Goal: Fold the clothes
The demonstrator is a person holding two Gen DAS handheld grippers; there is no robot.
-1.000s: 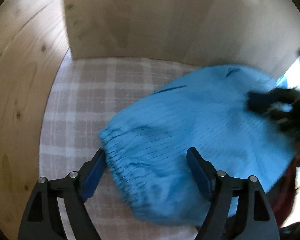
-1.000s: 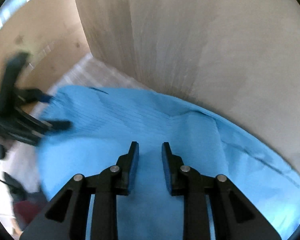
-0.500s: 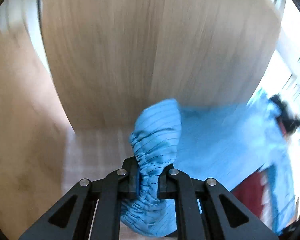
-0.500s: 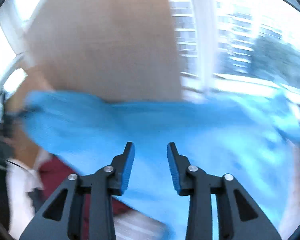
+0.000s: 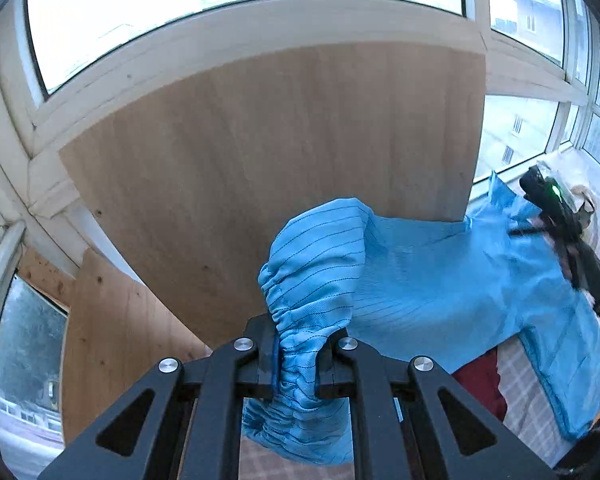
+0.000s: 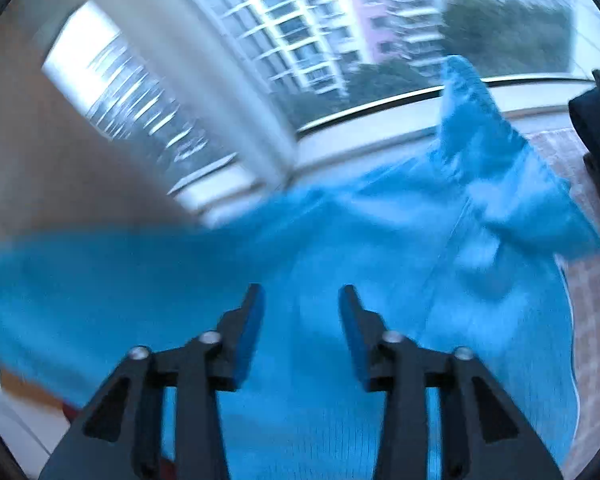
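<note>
A bright blue striped garment point(image 5: 420, 280) hangs in the air, stretched between the two grippers. My left gripper point(image 5: 298, 354) is shut on its gathered elastic cuff point(image 5: 300, 320) and holds it up. In the right wrist view the garment point(image 6: 340, 260) is blurred and spreads under and beyond my right gripper point(image 6: 300, 316), whose jaws stand apart with cloth lying between and below them. The right gripper also shows far right in the left wrist view point(image 5: 556, 208), at the garment's other end.
A tall wooden board point(image 5: 280, 152) stands behind the garment, with window frames point(image 5: 220, 28) around it. A dark red cloth point(image 5: 482, 384) lies on the checked tablecloth point(image 5: 528, 400) below. Windows and buildings fill the right wrist view point(image 6: 320, 40).
My left gripper closed on the cuff and lifted it off the table. Both grippers rose and tilted up; the right jaws widened a little and the garment now hangs stretched.
</note>
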